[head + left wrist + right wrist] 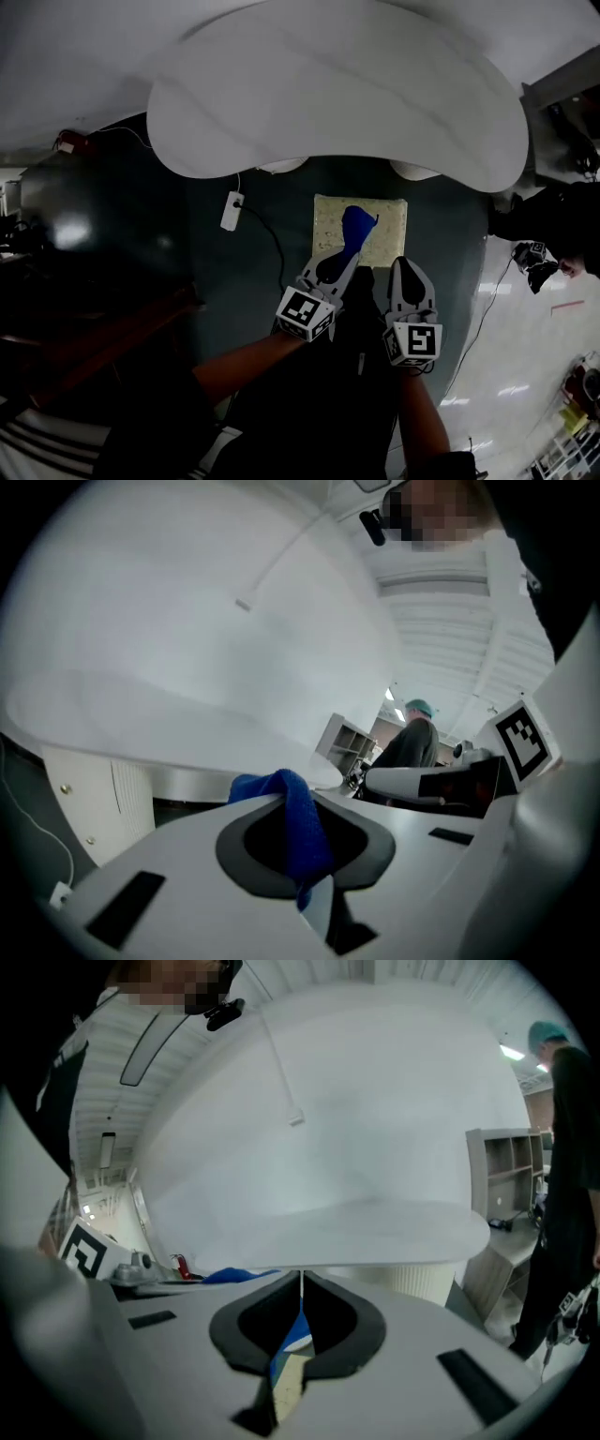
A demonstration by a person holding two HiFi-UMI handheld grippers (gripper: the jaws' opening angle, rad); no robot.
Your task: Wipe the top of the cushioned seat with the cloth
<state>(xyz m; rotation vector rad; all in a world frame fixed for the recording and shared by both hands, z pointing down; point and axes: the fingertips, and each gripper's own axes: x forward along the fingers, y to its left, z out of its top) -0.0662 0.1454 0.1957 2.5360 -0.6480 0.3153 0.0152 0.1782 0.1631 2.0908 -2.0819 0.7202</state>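
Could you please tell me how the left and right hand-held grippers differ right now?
The left hand-held gripper is shut on the blue cloth; the right hand-held gripper is shut on nothing. The left one slants inward, while the right one points straight ahead. Both have their jaws together and are aimed toward the pale cushion.

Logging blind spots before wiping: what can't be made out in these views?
White cushioned seat's base: head view, mostly hidden under its top.
Blue cloth's gripped end: head view, inside the left gripper.
Pale square mat: head view, partly covered by cloth.
Left floor: head view, too dark.
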